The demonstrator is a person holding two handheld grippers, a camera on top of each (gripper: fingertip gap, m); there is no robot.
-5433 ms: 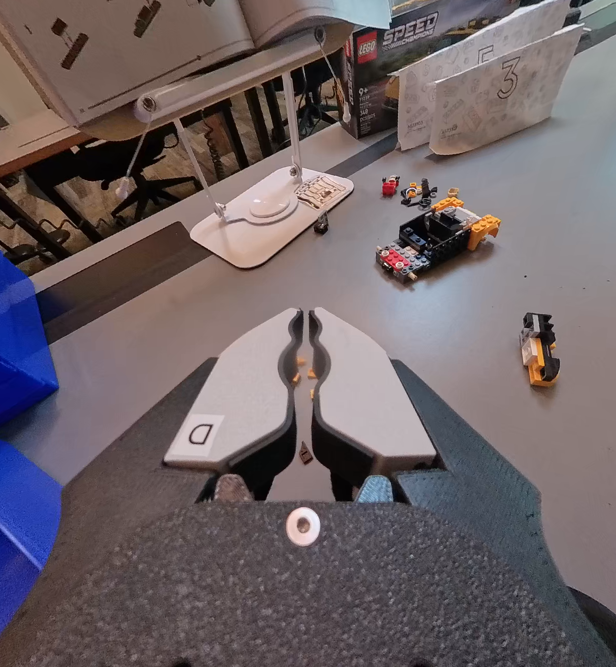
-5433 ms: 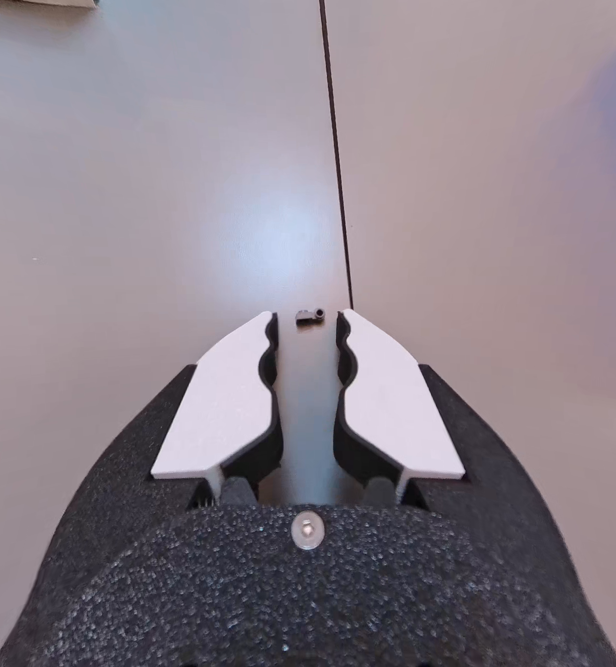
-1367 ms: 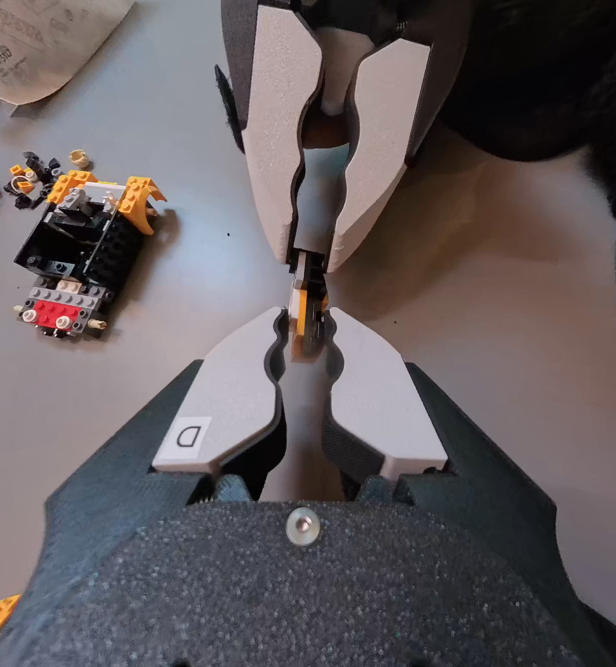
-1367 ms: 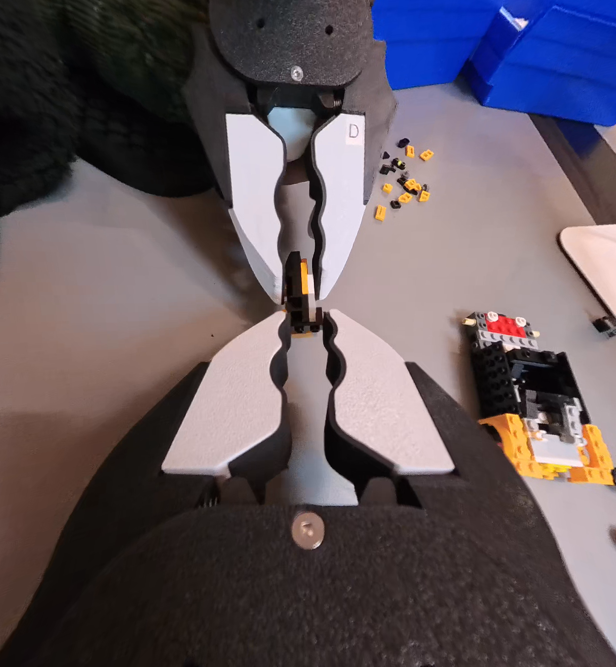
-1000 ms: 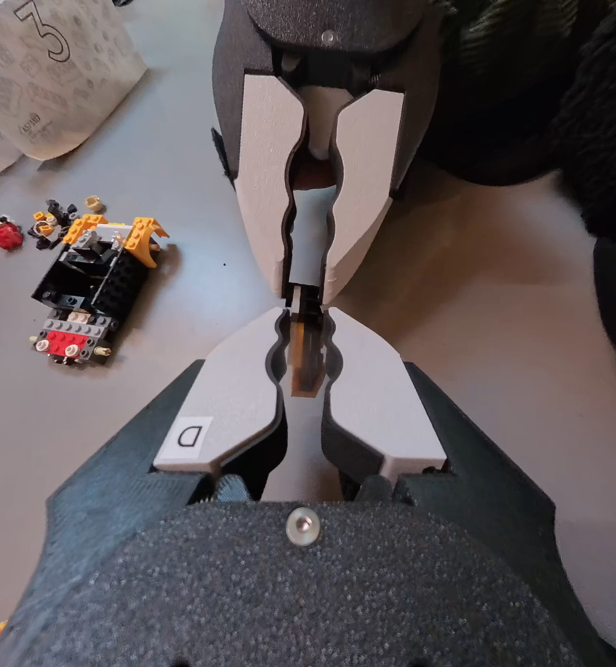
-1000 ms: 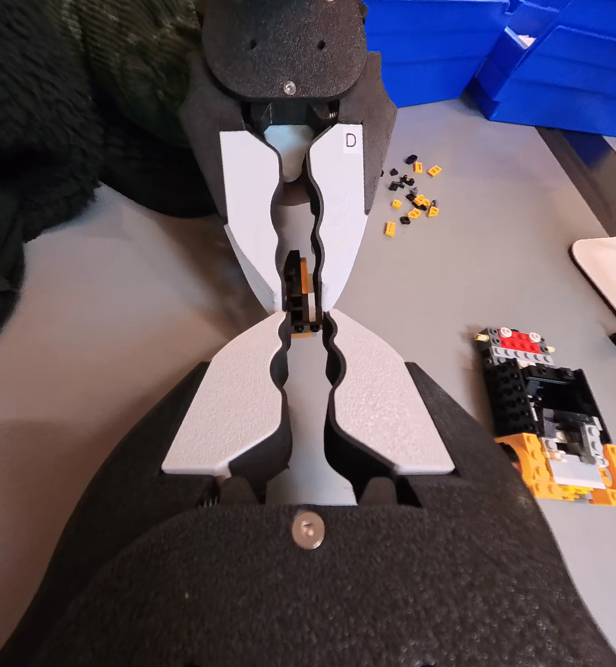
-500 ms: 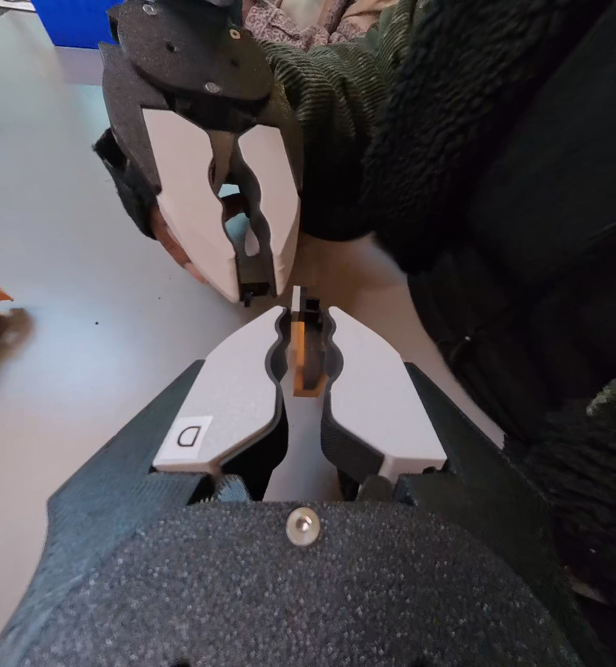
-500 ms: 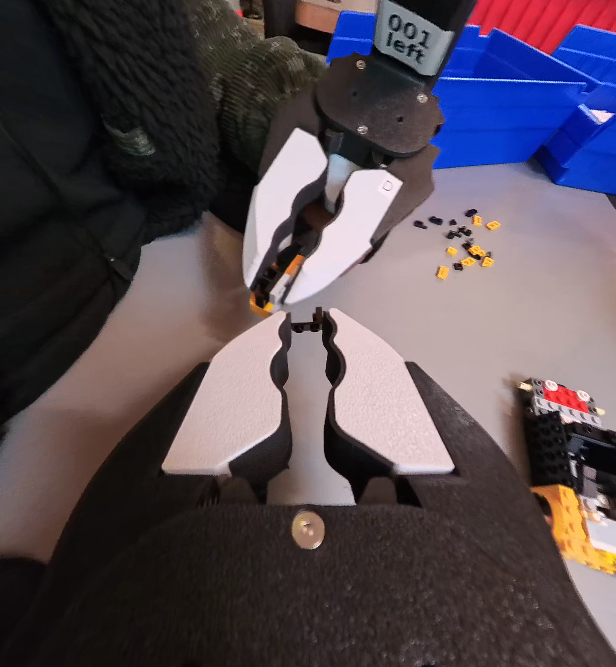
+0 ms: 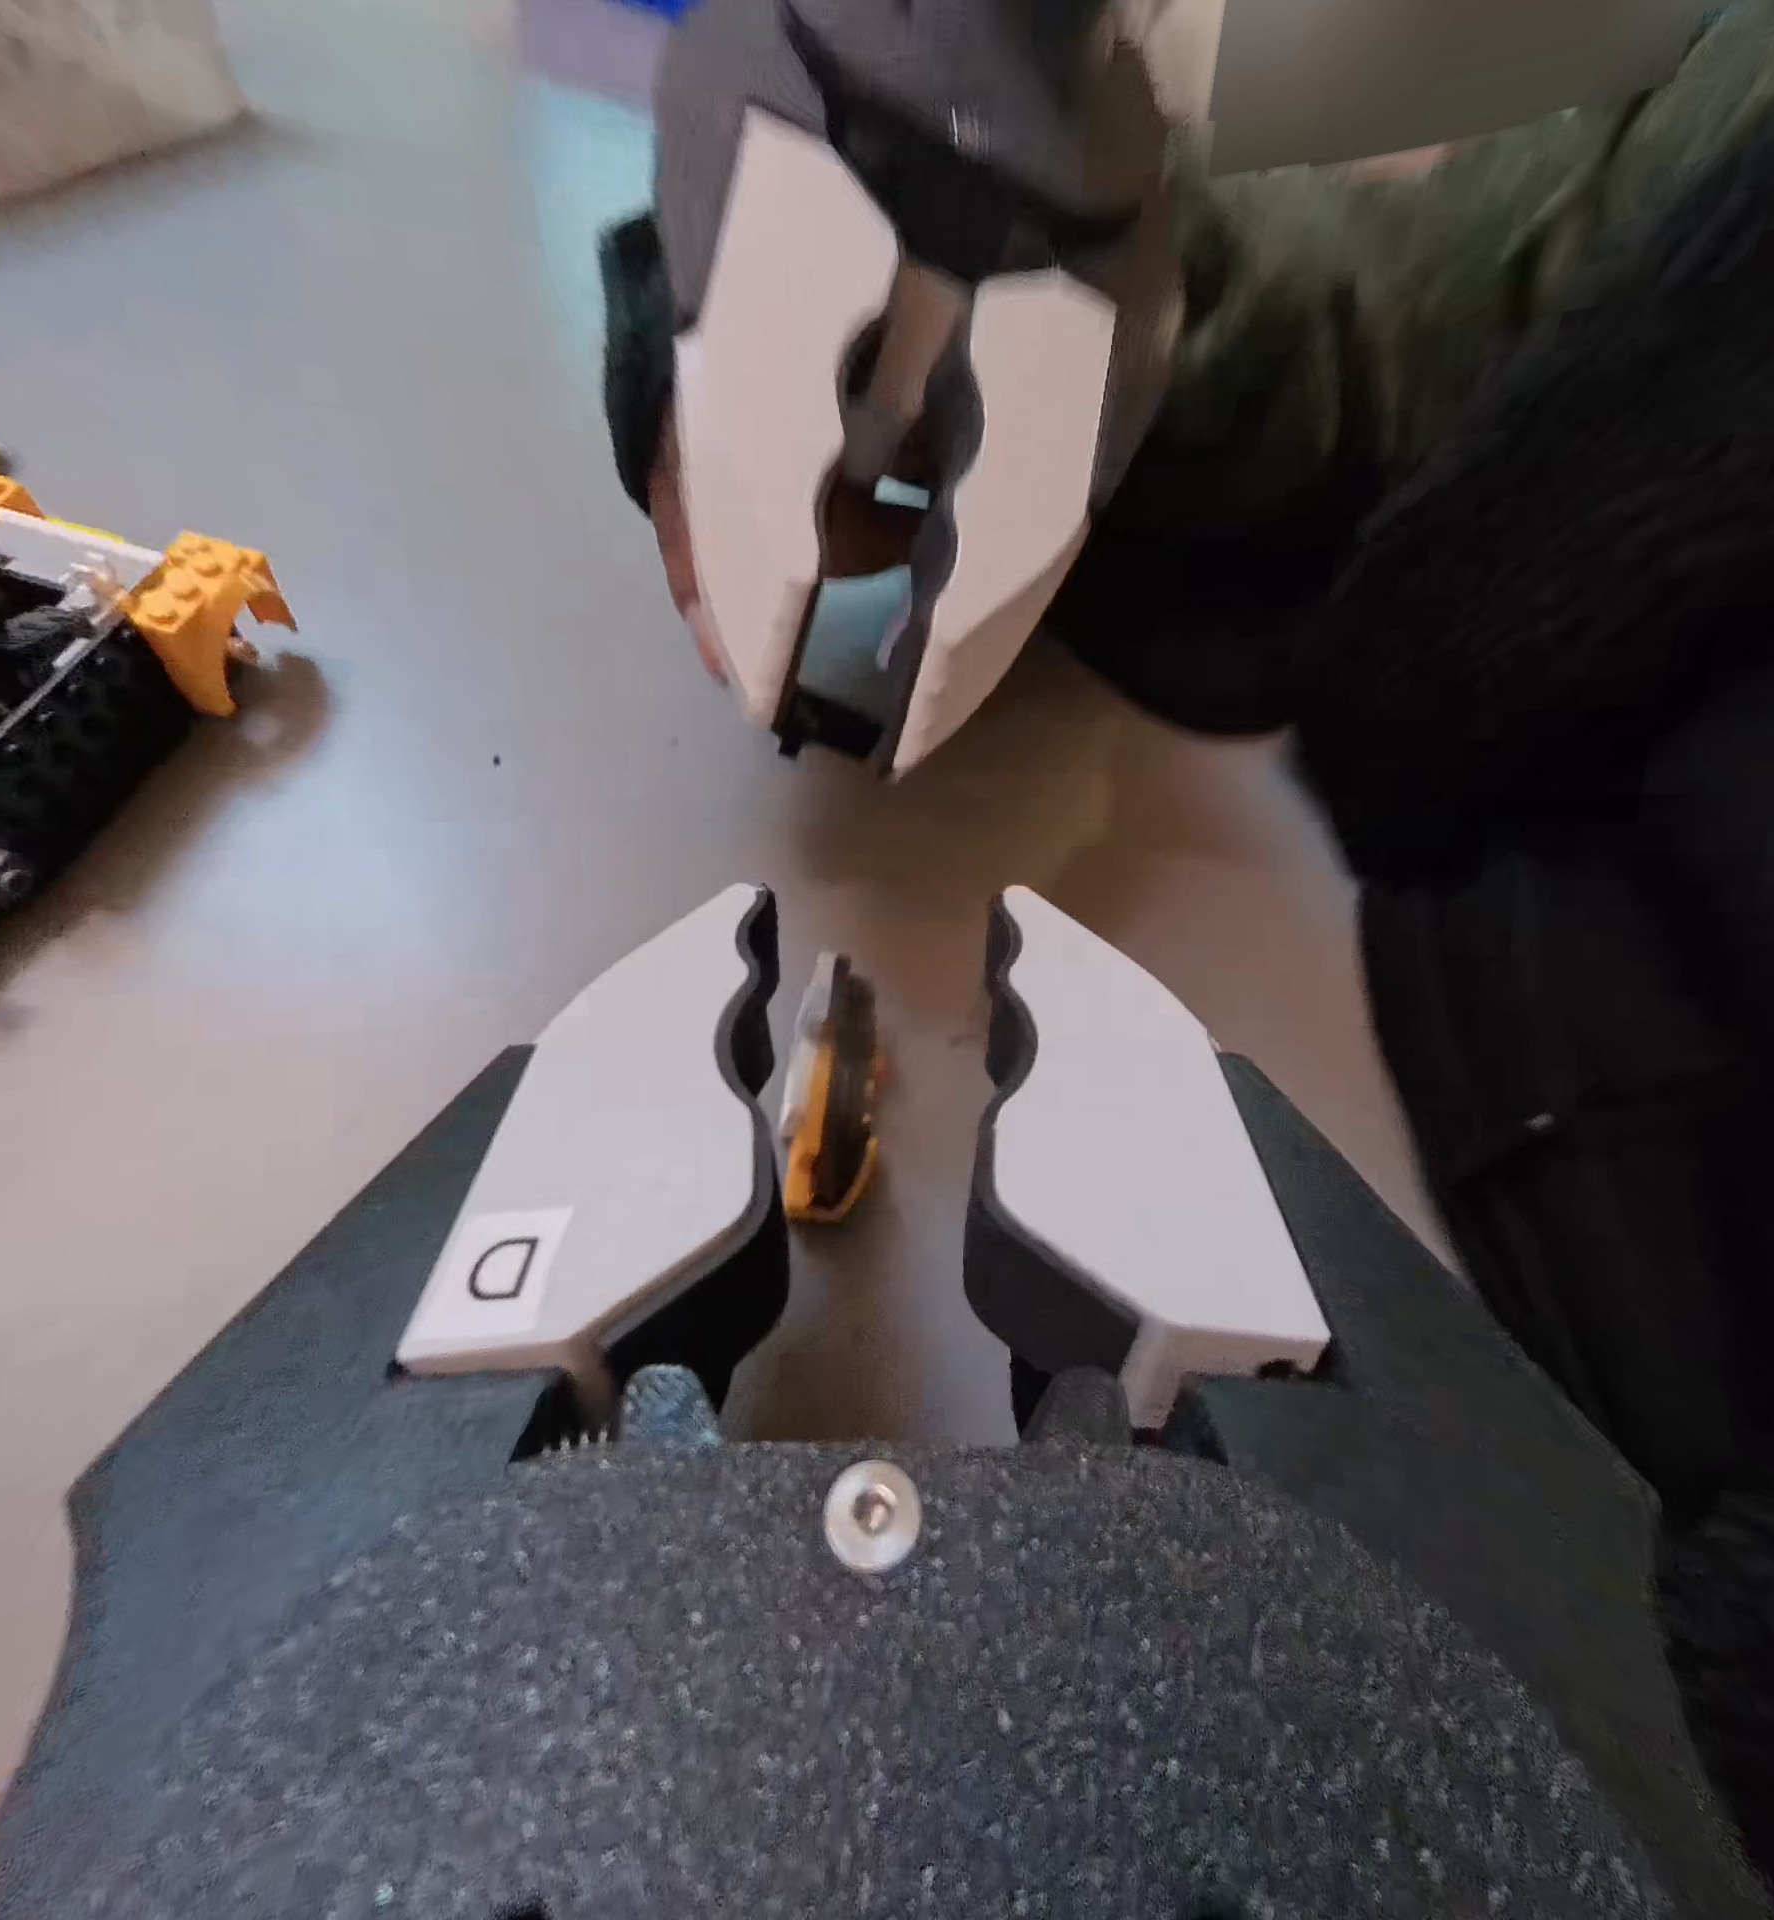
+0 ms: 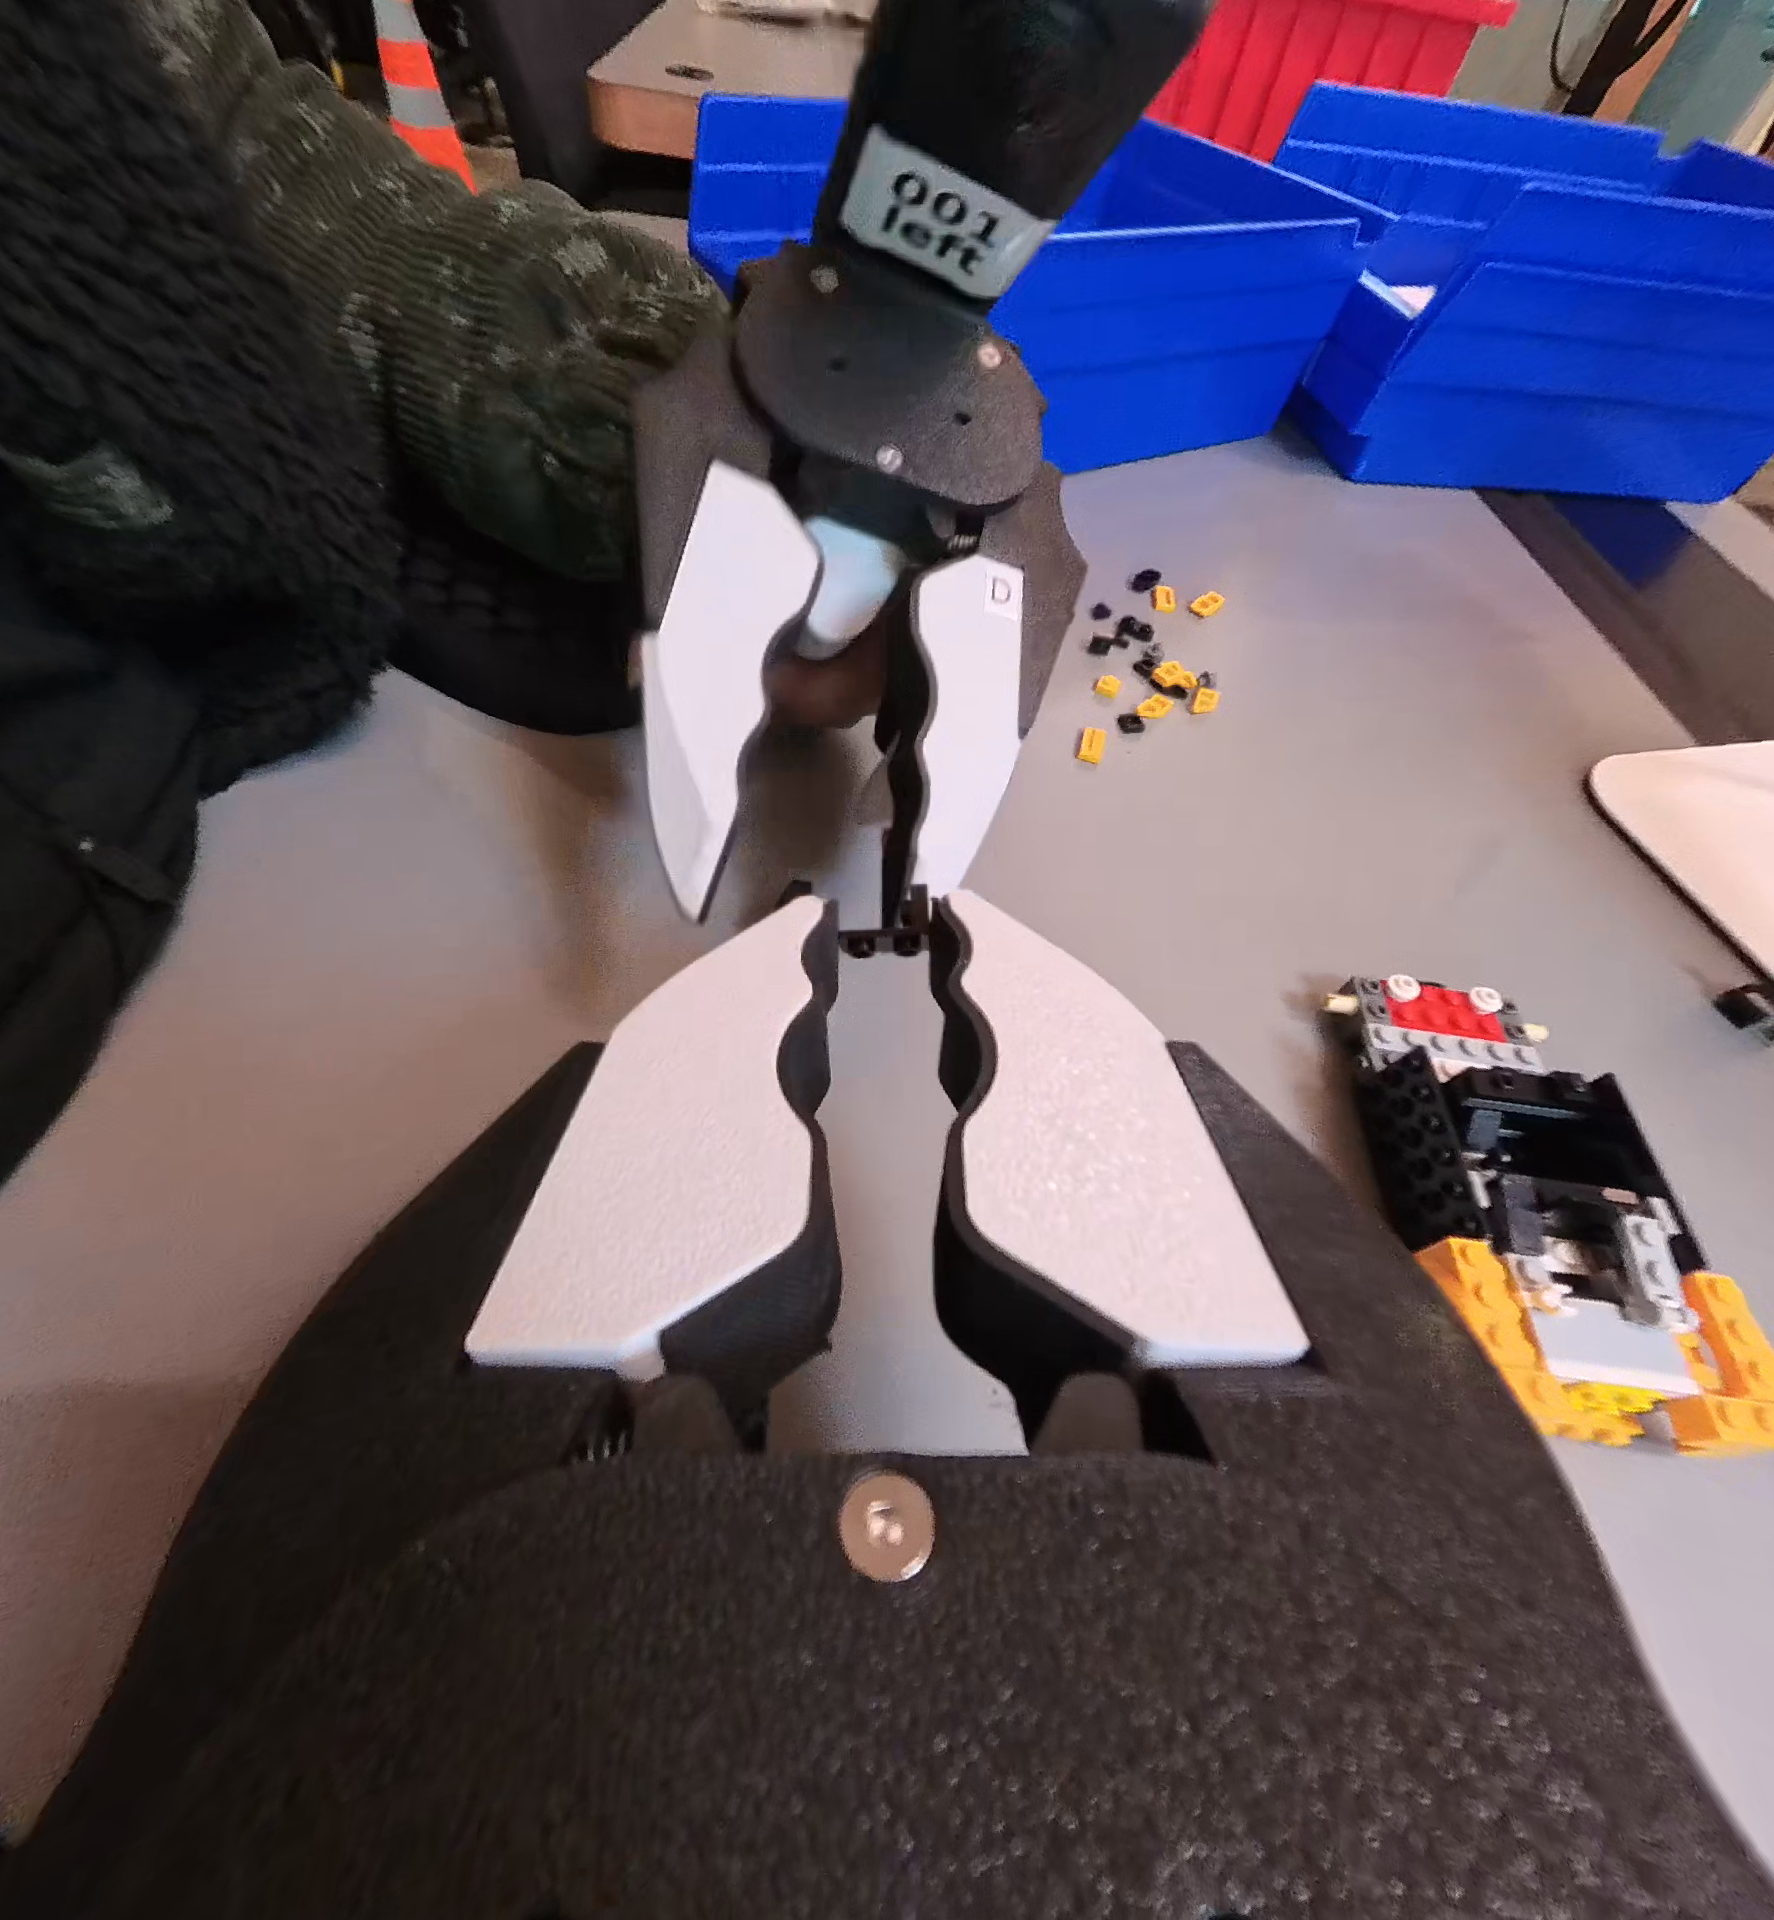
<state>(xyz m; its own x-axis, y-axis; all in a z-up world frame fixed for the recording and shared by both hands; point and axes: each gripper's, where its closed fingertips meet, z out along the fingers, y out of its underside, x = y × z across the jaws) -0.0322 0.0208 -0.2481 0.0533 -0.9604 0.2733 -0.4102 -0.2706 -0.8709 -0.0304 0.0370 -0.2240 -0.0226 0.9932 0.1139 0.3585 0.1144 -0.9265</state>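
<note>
Orange-and-black brick piece [image 9: 829, 1091] lay, apparently loose, between the spread left gripper [image 9: 881, 914] fingers; only the left wrist view showed it. Right gripper [image 10: 884, 928] pinched a small black plate [image 10: 884, 943], sharper in its own view.

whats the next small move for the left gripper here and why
Probably lift the left gripper straight back and clear. Its fingers stand open with a gap on both sides of the small orange and black brick piece, which it no longer grips. The right gripper is shut on a small black brick piece at its tips, right beside the left fingers.
</note>
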